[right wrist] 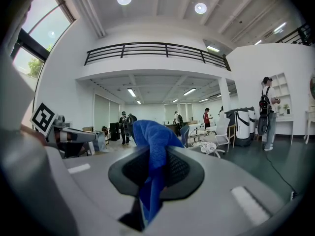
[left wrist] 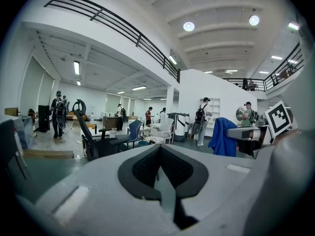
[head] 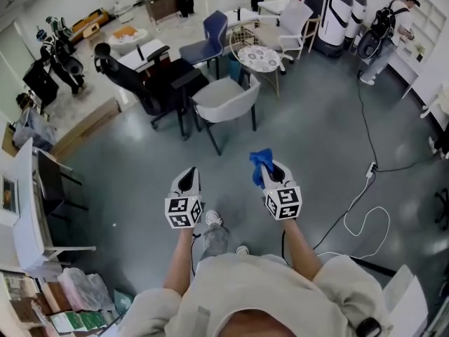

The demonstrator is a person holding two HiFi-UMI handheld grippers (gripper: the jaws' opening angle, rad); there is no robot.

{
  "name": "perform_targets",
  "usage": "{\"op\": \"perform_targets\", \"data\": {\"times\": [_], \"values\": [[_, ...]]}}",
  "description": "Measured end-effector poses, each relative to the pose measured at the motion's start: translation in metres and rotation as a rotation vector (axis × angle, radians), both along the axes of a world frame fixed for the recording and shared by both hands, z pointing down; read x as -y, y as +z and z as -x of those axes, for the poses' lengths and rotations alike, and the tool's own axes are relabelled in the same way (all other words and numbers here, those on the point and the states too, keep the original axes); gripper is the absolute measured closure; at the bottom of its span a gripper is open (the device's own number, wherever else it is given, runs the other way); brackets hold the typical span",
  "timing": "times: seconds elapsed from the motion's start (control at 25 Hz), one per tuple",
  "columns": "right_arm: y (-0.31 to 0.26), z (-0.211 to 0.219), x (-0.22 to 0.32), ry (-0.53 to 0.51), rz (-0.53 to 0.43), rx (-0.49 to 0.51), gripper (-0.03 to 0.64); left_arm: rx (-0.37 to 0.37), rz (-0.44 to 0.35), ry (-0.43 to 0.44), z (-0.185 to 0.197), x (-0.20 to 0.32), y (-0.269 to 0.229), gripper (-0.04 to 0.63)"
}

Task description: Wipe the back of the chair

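blue cloth (head: 261, 161) is pinched in the right gripper (head: 269, 175). its jaws are clamped on the cloth's bunched middle, and a loose tuft stands up past the tips. the left gripper (head: 187, 182) is closed with nothing between its jaws. both are held out over the floor (head: 316, 139), well apart from the grey chair (head: 226, 102), with bare floor between. wiping looks not yet begun, so this reads as the approach. the next move calls for walking up to the grey chair and laying the cloth flat on its back. i take this one to be the target because it is the nearest. it is a pale, smooth shell on thin dark legs, and its curved back seems turned toward the grippers. a black office chair (head: 151, 83) stands just beside it, and a blue chair (head: 209, 39) stands beyond it.
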State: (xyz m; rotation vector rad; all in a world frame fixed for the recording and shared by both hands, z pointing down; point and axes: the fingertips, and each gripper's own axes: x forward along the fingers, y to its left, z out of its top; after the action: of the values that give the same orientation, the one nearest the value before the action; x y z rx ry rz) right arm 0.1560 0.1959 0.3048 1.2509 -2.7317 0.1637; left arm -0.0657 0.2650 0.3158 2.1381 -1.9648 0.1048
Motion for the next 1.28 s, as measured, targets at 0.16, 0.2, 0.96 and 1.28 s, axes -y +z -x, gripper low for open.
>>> {"op": "perform_targets", "data": {"times": [0.16,0.2,0.96,1.28], "values": [[0.003,0.010,0.024,0.012,0.001,-0.007,0.572,-0.008,0.006,0.015,0.011,0.026,0.006,0.591],[0.004,0.014,0.032,0.015,0.001,-0.009,0.572,-0.010,0.007,0.019,0.014,0.034,0.008,0.591],[-0.006,0.127,0.208,0.094,-0.027,-0.064,0.572,-0.055,-0.013,0.144,0.115,0.239,0.010,0.591],[-0.005,0.160,0.261,0.134,-0.031,-0.074,0.572,-0.056,-0.027,0.177,0.154,0.301,0.010,0.591]]}}
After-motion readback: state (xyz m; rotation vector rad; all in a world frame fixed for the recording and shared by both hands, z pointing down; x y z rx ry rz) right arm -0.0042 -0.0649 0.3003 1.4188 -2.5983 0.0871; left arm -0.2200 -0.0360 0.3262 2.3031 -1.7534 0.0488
